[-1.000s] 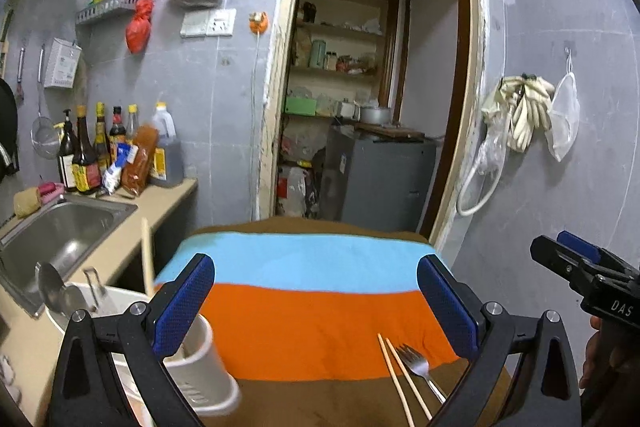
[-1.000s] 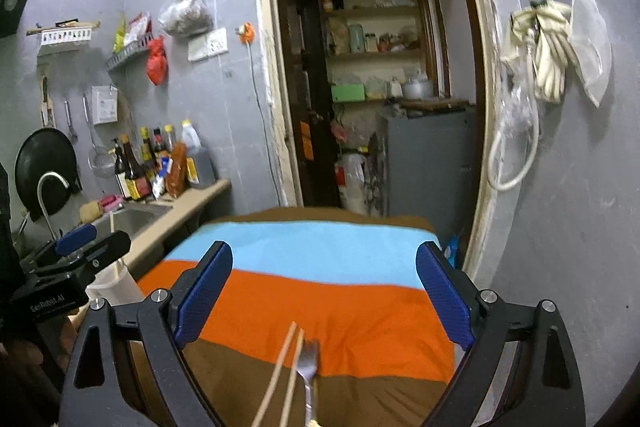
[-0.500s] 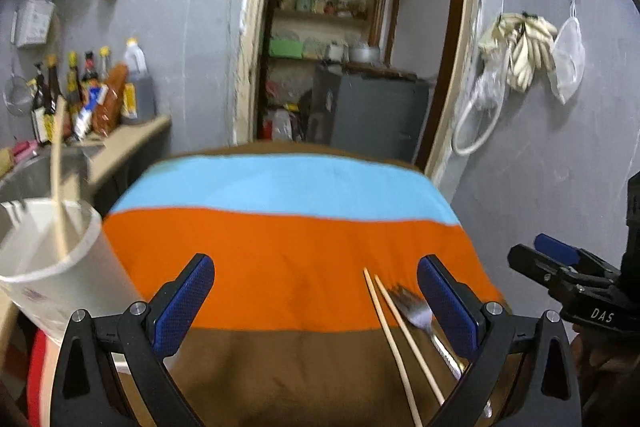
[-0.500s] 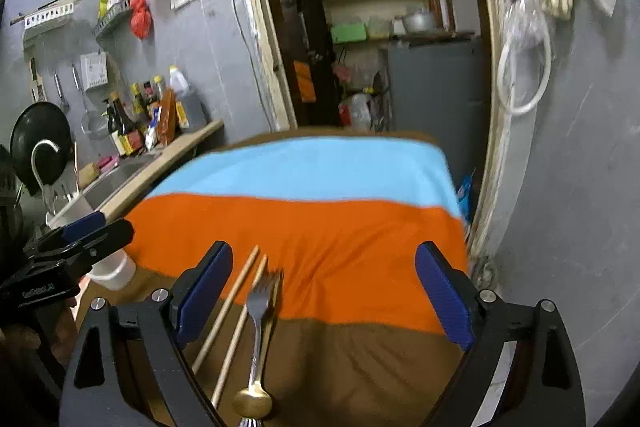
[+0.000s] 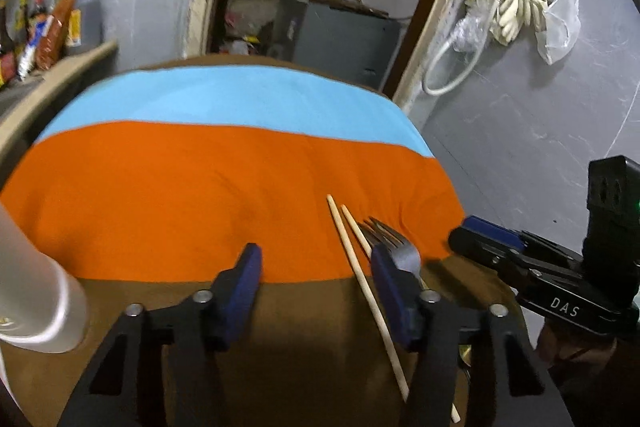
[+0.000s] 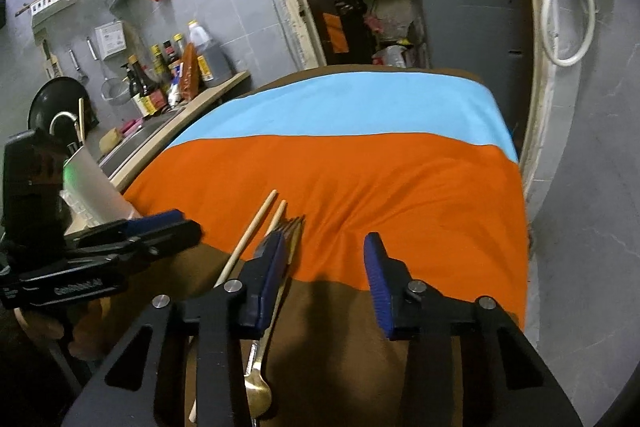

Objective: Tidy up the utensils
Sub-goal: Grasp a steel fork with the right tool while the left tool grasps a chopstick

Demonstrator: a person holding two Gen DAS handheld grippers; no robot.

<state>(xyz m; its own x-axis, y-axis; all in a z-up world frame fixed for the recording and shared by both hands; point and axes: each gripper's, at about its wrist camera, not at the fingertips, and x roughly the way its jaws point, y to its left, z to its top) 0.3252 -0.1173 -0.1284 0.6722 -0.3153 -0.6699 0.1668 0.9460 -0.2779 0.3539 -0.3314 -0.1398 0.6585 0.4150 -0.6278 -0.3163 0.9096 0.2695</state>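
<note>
Chopsticks (image 5: 362, 275) and a fork (image 5: 394, 247) lay side by side on the striped cloth (image 5: 180, 195), where the orange band met the brown one, in the lower right of the left wrist view. At the lower left edge of that view stood a white cup (image 5: 38, 307). The left gripper (image 5: 316, 291) was released, nothing between its blue pads (image 5: 240, 291). In the right wrist view the utensils lay at the lower centre-left, the fork's gold handle end near the bottom. The right gripper (image 6: 326, 279) was also released and grasped nothing; its left pad (image 6: 266, 279) covered part of the fork.
</note>
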